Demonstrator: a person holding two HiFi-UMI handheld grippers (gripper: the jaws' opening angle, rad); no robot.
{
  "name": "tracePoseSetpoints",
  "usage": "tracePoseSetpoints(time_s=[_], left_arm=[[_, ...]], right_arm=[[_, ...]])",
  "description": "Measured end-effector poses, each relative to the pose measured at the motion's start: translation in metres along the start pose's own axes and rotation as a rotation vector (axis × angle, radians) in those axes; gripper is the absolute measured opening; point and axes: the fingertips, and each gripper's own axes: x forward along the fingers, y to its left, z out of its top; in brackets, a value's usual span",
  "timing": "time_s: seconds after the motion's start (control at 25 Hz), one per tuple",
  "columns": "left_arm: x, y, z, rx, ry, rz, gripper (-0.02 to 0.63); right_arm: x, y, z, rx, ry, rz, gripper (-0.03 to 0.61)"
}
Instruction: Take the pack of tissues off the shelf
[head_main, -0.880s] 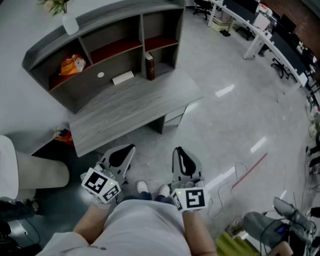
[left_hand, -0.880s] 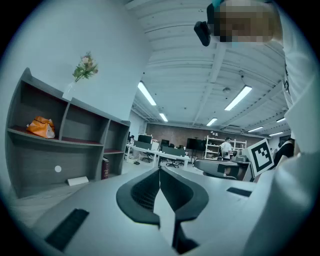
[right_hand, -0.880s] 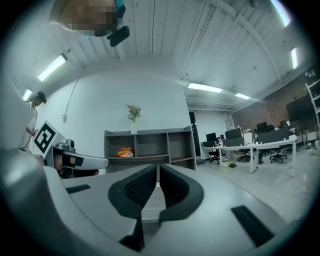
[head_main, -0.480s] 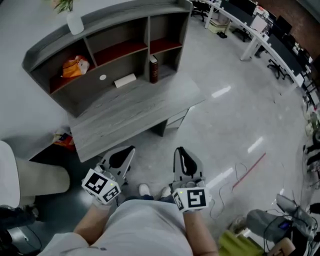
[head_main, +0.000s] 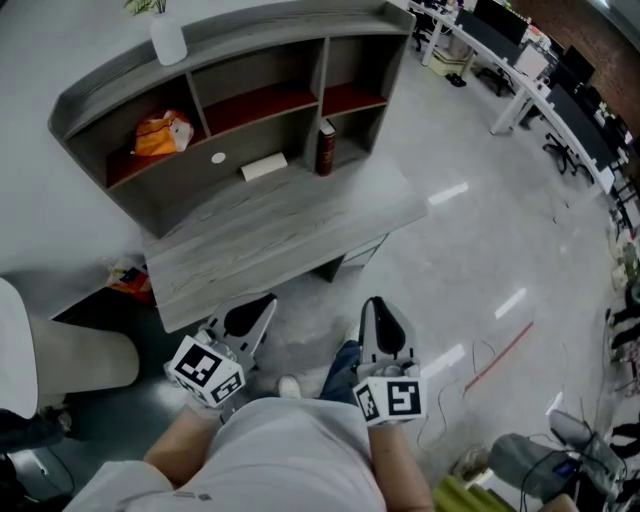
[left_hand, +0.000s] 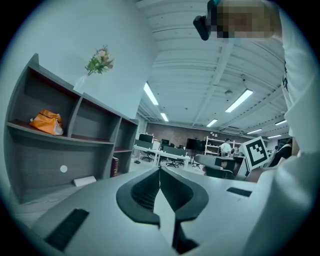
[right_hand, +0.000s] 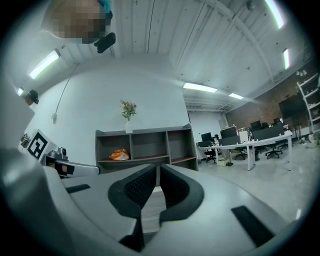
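A white oblong pack (head_main: 263, 167) lies flat on the desk top under the shelf unit; in the left gripper view the pack (left_hand: 84, 181) shows low at the left. An orange crinkled bag (head_main: 160, 133) sits on the left shelf board. Both grippers are held low in front of my body, well short of the desk. The left gripper (head_main: 264, 302) points at the desk's front edge, jaws together and empty (left_hand: 160, 171). The right gripper (head_main: 376, 304) is also shut and empty (right_hand: 158, 168), with the shelf unit (right_hand: 145, 142) straight ahead of it.
The grey desk (head_main: 270, 235) carries the shelf unit (head_main: 230, 60). On top stands a white vase (head_main: 168, 40). A dark book (head_main: 326, 147) is upright by the middle divider, and a small white disc (head_main: 218, 158) is on the back panel. A white chair (head_main: 40, 350) is at left; office desks (head_main: 540, 80) are far right.
The desk has come a little nearer and shifted right in view. A leg in jeans has stepped forward between the grippers. Both grippers keep their pose and stay shut.
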Motion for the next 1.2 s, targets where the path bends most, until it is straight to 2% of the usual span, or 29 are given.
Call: tracePoseSetpoints(time_s=[0.16,0.6,0.96,1.2], left_arm=[[0.023,0.023,0.001,0.008,0.004,0.031,0.017],[0.120,0.078,0.024,0.027,0.004,0.153,0.017],[0.198,0.110,0.046,0.017,-0.021,0.317,0.017],[0.228,0.129,0.058,0.014,-0.041,0.473,0.017]], right_arm=[[0.039,-0.015,0.000,0.016,-0.005,0.027,0.034],[0.154,-0.069,0.012,0.018,-0.006,0.186,0.034],[0.232,-0.127,0.027,0.027,0.016,0.331,0.034],[0.269,-0.151,0.032,0.027,0.052,0.446,0.034]])
